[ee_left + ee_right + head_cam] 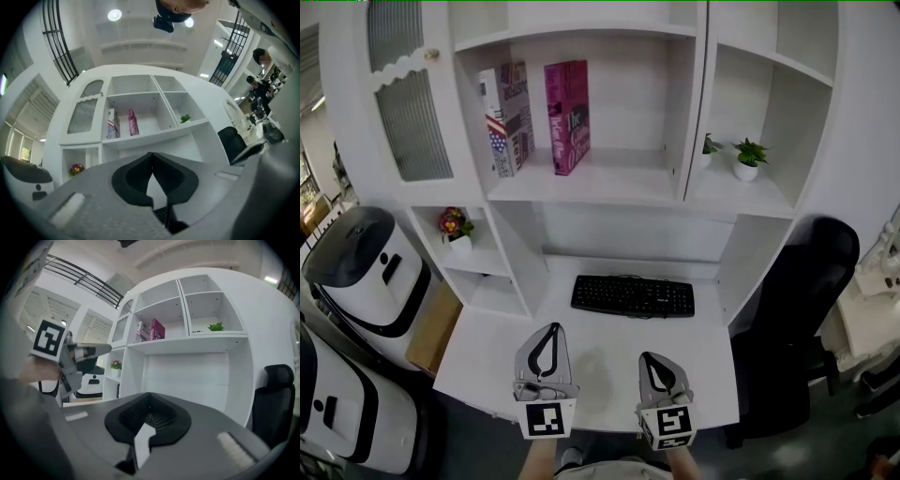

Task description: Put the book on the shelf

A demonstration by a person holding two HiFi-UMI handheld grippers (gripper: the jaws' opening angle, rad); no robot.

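The left gripper (550, 328) and right gripper (651, 357) had jaws together, holding nothing. The pink book (567, 116) stood on the shelf (581, 183) far ahead.

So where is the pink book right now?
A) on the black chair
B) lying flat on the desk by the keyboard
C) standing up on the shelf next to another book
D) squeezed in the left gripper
C: the pink book stands upright on the shelf, just right of the flag-patterned book.
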